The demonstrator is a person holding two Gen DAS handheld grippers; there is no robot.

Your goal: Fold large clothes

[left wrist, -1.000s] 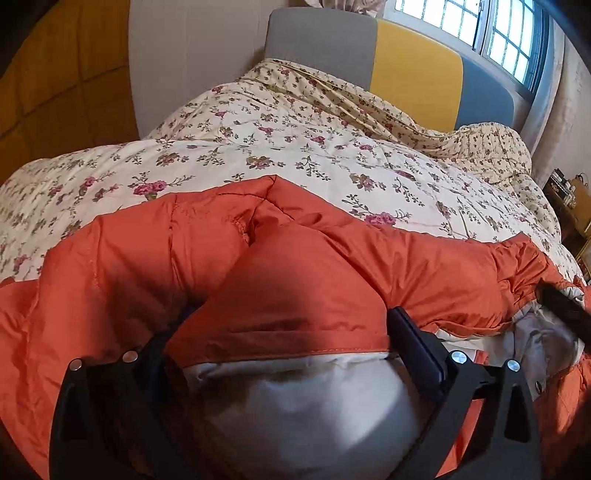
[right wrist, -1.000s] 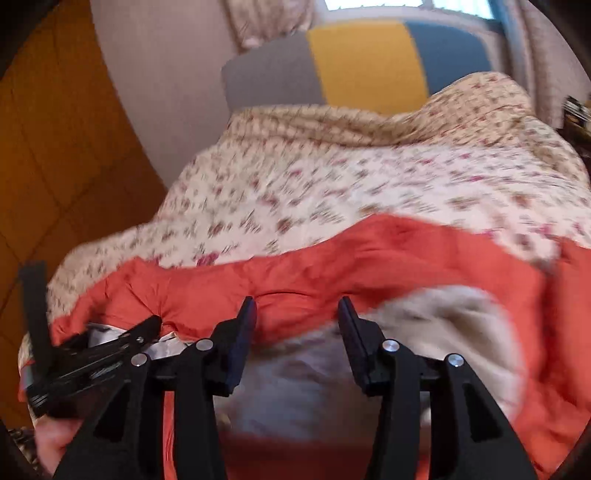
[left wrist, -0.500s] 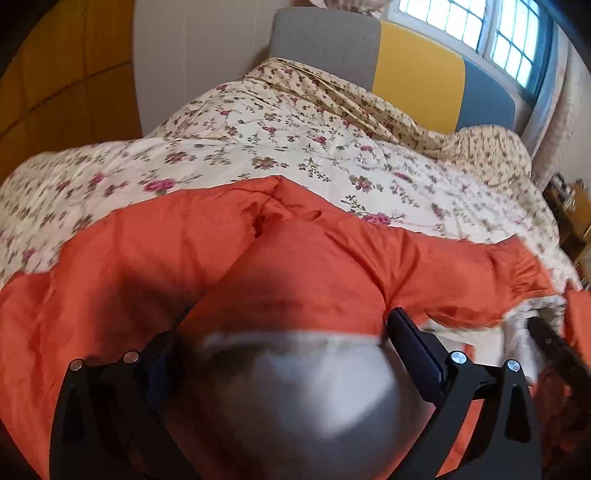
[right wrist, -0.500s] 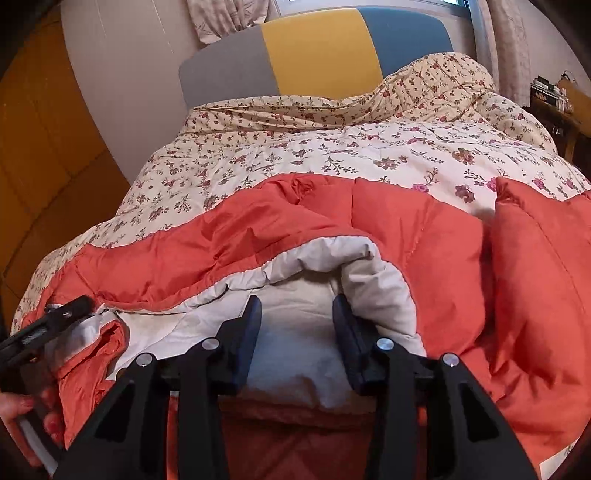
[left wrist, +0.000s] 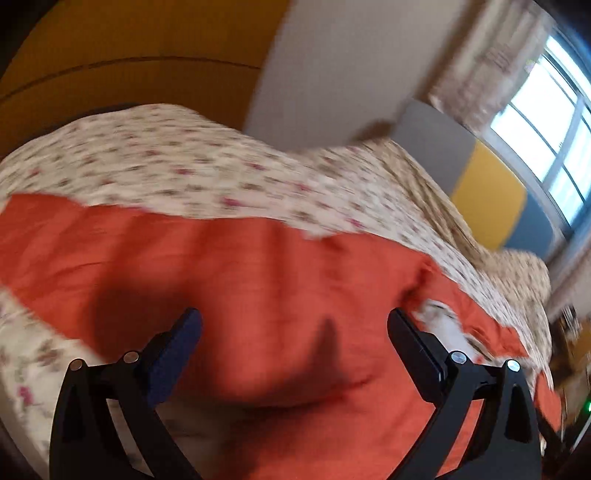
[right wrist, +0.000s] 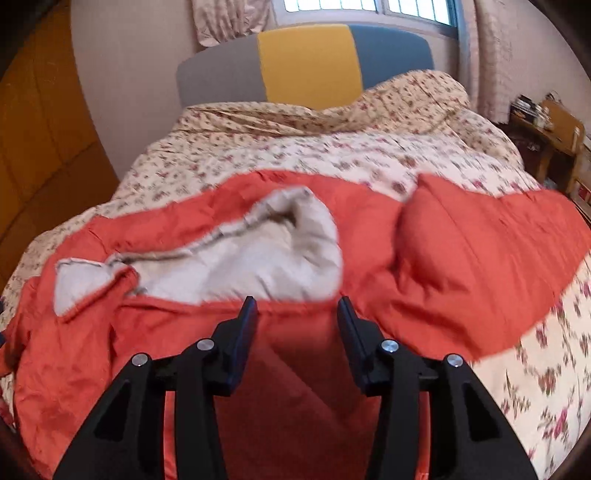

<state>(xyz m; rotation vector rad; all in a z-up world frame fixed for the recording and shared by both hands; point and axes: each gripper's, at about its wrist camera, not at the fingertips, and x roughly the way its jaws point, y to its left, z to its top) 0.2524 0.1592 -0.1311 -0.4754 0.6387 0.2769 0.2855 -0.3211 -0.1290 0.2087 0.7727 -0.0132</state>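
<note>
Two wrist views logged. Left wrist view, tilted and smeared with motion blur: left gripper [left wrist: 293, 325] stands wide, both black fingers [left wrist: 173, 343] spread far apart with nothing between the pads; it hangs over the orange quilted jacket [left wrist: 258, 280], whose orange outer side faces up in a broad band across the floral bedspread [left wrist: 184, 166]. A small patch of the jacket's pale lining [left wrist: 445, 325] shows just beyond the right-hand finger. Behind the bed: grey, yellow and blue headboard [left wrist: 487, 199], window [left wrist: 550, 122] at upper right, orange wall panel [left wrist: 110, 48] at upper left. Right wrist view, sharper: right gripper [right wrist: 297, 312] at a middling gap, jaws opening at this moment; orange fabric lies under and between the fingers, but the pads are not seen pressing on it. The jacket [right wrist: 461, 266] is spread sideways across the near part of the bedspread [right wrist: 332, 155], rumpled. Pale grey-beige lining [right wrist: 258, 254] is turned outward in a fold just ahead of the fingertips, running toward the left edge of the garment. A thick padded orange section lies on the right. Headboard [right wrist: 306, 62] and curtains [right wrist: 229, 18] beyond; wooden furniture [right wrist: 554, 133] at far right.
</note>
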